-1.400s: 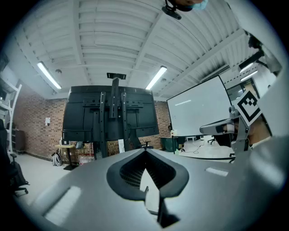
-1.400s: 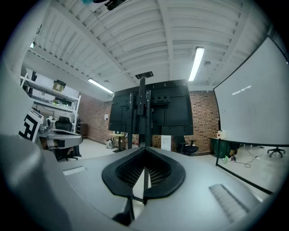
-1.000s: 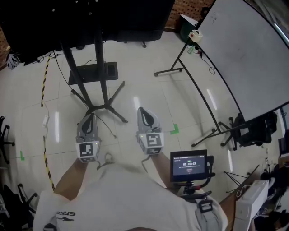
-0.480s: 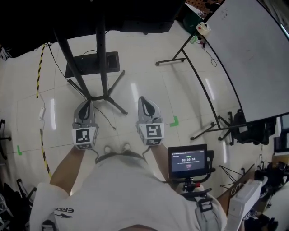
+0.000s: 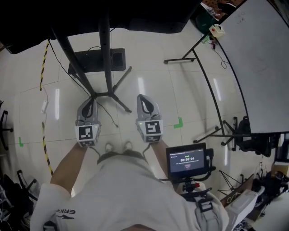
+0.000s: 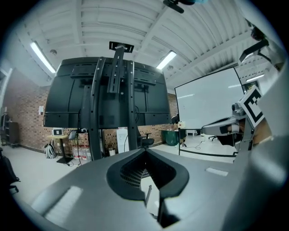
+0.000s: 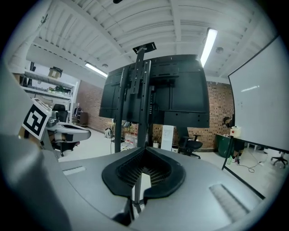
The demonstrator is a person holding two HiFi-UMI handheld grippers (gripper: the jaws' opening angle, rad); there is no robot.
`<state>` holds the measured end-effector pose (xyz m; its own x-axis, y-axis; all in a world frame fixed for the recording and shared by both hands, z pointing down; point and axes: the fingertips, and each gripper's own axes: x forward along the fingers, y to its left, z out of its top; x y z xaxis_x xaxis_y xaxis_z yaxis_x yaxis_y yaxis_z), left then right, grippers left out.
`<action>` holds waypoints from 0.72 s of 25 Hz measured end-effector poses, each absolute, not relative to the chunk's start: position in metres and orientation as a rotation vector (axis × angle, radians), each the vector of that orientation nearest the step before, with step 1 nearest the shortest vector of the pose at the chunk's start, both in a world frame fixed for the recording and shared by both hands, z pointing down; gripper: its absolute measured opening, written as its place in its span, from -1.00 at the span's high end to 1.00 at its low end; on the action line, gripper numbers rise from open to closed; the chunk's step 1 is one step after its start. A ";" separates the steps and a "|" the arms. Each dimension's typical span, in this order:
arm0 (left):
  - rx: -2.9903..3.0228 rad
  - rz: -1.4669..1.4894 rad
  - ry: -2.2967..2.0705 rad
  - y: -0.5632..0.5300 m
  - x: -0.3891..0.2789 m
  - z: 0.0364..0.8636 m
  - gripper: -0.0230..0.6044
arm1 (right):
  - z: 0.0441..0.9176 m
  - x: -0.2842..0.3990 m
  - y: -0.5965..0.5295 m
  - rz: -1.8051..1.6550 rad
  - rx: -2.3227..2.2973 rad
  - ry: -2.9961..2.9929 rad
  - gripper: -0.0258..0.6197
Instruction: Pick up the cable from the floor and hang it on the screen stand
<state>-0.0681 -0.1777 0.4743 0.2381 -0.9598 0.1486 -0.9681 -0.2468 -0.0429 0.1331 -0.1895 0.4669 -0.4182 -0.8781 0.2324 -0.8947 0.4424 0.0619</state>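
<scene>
The black screen stand rises ahead of me, its legs spread on the pale floor, with the dark screen across the top of the head view. A thin black cable trails on the floor from its base. At the left lies a yellow-and-black striped cable with a white block on it. My left gripper and right gripper are held side by side above the floor, both shut and empty, short of the stand's legs. The stand fills the left gripper view beyond the jaws, and the stand fills the right gripper view too.
A large whiteboard on a black frame leans at the right. A small monitor on a tripod stands by my right side. A black base box sits behind the stand. Green tape marks lie on the floor, and a dark chair is at the far right.
The stand's base and the whiteboard have shifted in the head view as the person moved closer. Both grippers stay shut, side by side, holding nothing.
</scene>
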 end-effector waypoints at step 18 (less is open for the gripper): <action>2.189 0.600 -1.768 -0.217 -0.077 0.713 0.92 | 0.699 0.099 -0.227 0.378 1.267 -2.370 0.88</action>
